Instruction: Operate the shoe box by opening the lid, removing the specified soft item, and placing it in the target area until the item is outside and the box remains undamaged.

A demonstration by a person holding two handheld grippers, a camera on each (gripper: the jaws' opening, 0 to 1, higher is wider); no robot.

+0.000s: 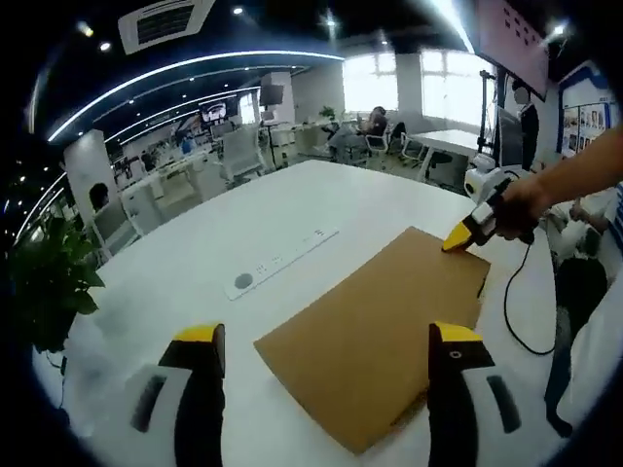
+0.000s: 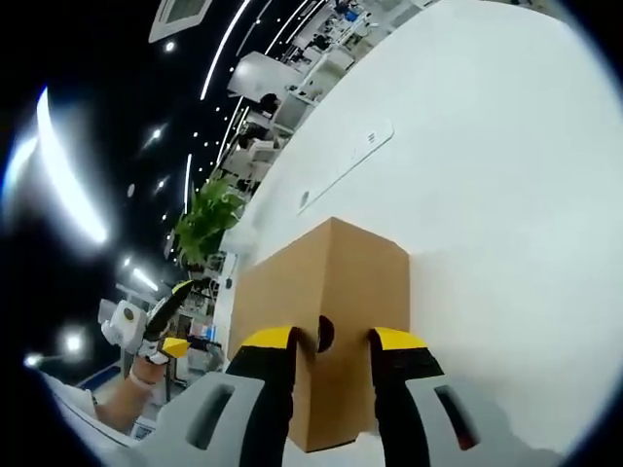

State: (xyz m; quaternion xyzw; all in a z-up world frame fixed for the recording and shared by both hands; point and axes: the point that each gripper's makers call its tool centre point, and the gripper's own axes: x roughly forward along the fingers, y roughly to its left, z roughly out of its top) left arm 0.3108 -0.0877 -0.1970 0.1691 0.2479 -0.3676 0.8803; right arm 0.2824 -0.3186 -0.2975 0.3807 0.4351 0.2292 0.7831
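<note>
The right gripper (image 2: 331, 348) has its yellow-tipped jaws at the near corner of the brown shoe box (image 2: 326, 292) on the white table (image 2: 487, 175). The left gripper (image 2: 161, 316) hovers beside a potted plant (image 2: 209, 219).

One brown cardboard shoe box (image 1: 375, 336) with its lid on, one white table (image 1: 292, 209), one white power strip (image 1: 280, 261), one leafy green plant (image 1: 49, 282), two yellow-tipped grippers, left gripper (image 1: 326, 342), right gripper (image 2: 331, 341)

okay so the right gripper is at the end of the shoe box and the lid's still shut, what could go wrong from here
1. The right gripper straddles the end of the shoe box near its finger hole; squeezing there might crease the cardboard.
2. The left gripper is open and off the box, so lifting one end could slide it across the smooth white table.
</note>
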